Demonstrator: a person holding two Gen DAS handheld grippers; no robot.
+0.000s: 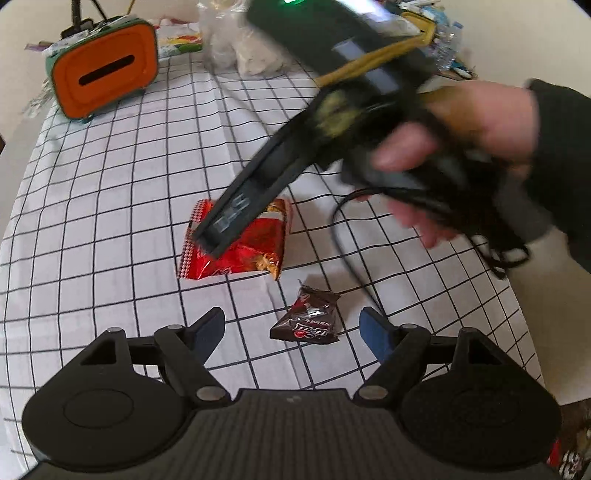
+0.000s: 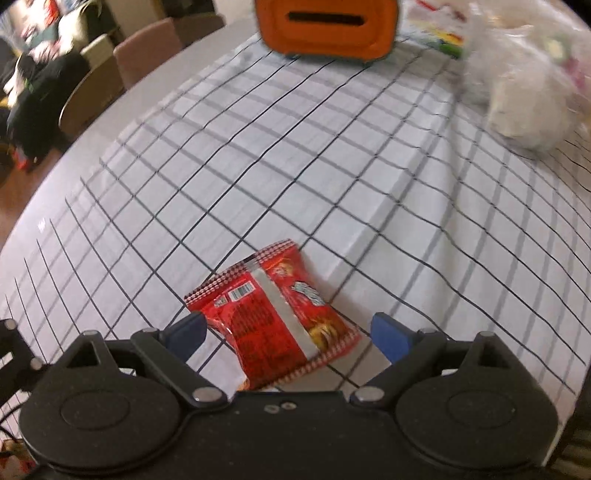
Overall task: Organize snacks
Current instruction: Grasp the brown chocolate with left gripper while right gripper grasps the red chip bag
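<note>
The left gripper (image 1: 293, 326) is spread wide, holding nothing, its 2 fingers flanking a brown candy packet (image 1: 307, 317) on the checked tablecloth (image 1: 110, 206). Beyond, the right gripper (image 2: 288, 328) is also wide open around the red snack bag (image 2: 271, 317); contact is unclear. An orange box (image 1: 101, 70) and, blurred, probably plastic bags (image 2: 517, 92) line the tabletop's far edge.

The upper part of the red snack packet (image 1: 236, 240) is hidden by the blurred right gripper (image 1: 221, 232). The orange box (image 2: 328, 26) is cut off by the top edge. The white plastic bag (image 2: 524, 92) is too blurred to be made out.
</note>
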